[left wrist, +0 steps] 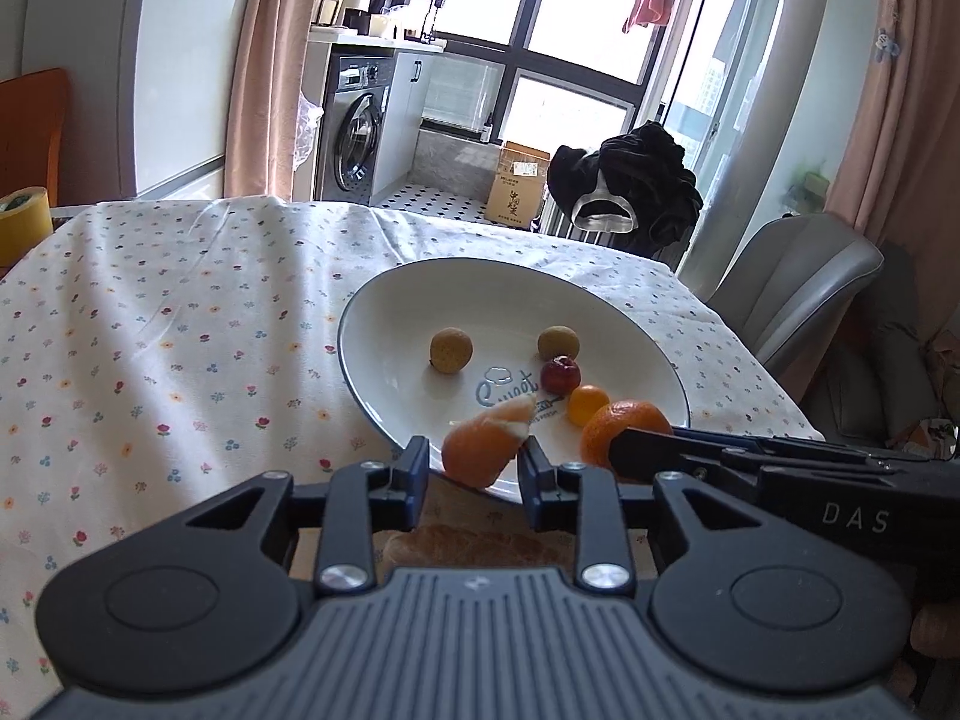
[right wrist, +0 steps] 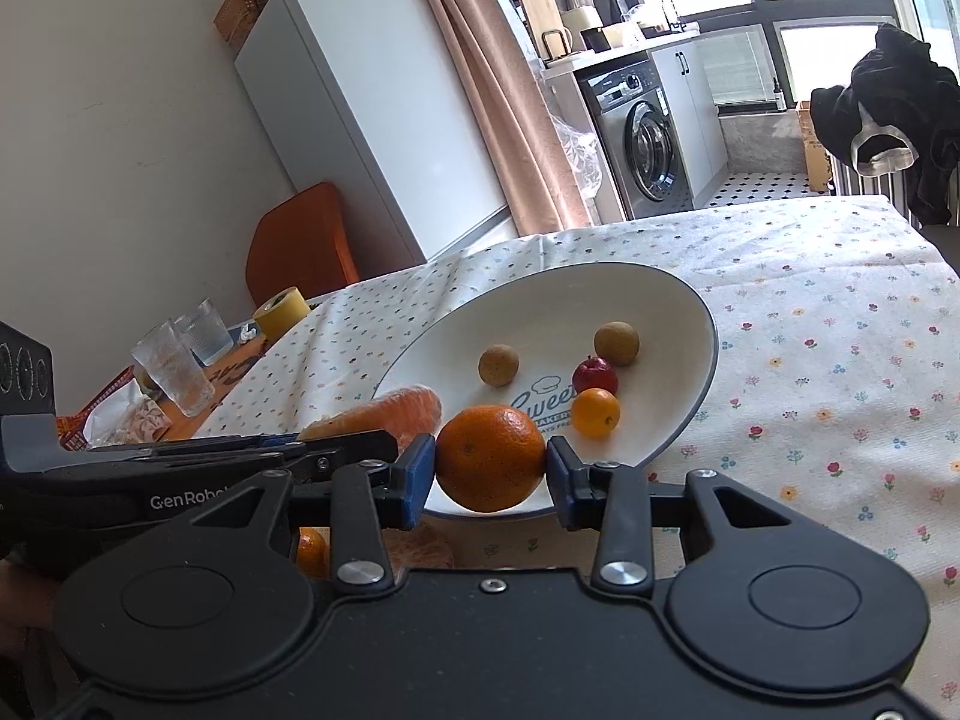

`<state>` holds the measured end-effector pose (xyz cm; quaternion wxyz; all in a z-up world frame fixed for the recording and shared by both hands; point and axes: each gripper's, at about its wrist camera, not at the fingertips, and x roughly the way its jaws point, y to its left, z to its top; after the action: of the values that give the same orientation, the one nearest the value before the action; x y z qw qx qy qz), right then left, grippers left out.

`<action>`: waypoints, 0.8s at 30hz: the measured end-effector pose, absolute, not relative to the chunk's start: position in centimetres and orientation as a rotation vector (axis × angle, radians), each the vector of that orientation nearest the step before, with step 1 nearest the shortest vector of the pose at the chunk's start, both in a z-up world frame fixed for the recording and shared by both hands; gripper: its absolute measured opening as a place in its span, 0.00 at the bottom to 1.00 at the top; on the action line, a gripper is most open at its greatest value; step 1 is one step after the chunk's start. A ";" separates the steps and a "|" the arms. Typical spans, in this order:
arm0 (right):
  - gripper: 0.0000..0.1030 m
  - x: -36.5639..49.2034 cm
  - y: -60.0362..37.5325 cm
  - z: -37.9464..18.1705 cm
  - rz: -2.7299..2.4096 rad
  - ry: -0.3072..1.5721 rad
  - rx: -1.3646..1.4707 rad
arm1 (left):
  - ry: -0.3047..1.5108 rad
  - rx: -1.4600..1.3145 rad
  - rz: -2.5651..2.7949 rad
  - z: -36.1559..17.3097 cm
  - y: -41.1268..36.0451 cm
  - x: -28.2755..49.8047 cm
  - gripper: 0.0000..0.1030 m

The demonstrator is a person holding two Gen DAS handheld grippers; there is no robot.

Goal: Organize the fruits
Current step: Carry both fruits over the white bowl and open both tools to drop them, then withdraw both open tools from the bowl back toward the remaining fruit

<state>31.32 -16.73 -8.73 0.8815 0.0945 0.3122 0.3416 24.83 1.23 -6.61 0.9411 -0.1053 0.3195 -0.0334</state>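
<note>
A white plate [left wrist: 480,300] with a dark rim holds two brown round fruits [left wrist: 450,350], a small red fruit [left wrist: 560,374] and a small yellow-orange one [left wrist: 587,404]. My left gripper [left wrist: 474,459] stands open at the plate's near rim. An orange peeled piece [left wrist: 487,443] lies between its fingers, with a gap showing on the left side. My right gripper [right wrist: 489,462] is shut on a mandarin [right wrist: 489,457], held just above the near rim of the plate [right wrist: 570,300]. In the right wrist view the orange piece [right wrist: 390,411] lies just beyond the left gripper's fingers [right wrist: 354,447].
The table wears a flowered cloth [left wrist: 180,330]. Drinking glasses [right wrist: 174,366] and a yellow tape roll [right wrist: 281,312] stand at its left end by an orange chair [right wrist: 300,240]. A grey chair [left wrist: 798,294] is on the right. More orange pieces [right wrist: 312,552] lie under the right gripper.
</note>
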 end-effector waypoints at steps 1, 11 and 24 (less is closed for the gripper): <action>0.37 31.3 -16.7 -8.8 0.713 0.651 0.199 | 0.647 -0.215 -0.067 -6.5 1.4 24.7 0.39; 0.41 30.8 -16.5 -8.6 0.685 0.639 0.200 | 0.612 -0.200 0.006 -5.7 2.6 22.7 0.64; 0.45 28.7 -16.3 -8.2 0.686 0.642 0.185 | 0.601 -0.200 0.062 -5.7 3.8 19.8 0.81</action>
<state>28.70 -16.31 -8.18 0.8875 0.0890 0.3091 0.3299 19.82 3.83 -5.66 0.9498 -0.0984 0.2954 0.0305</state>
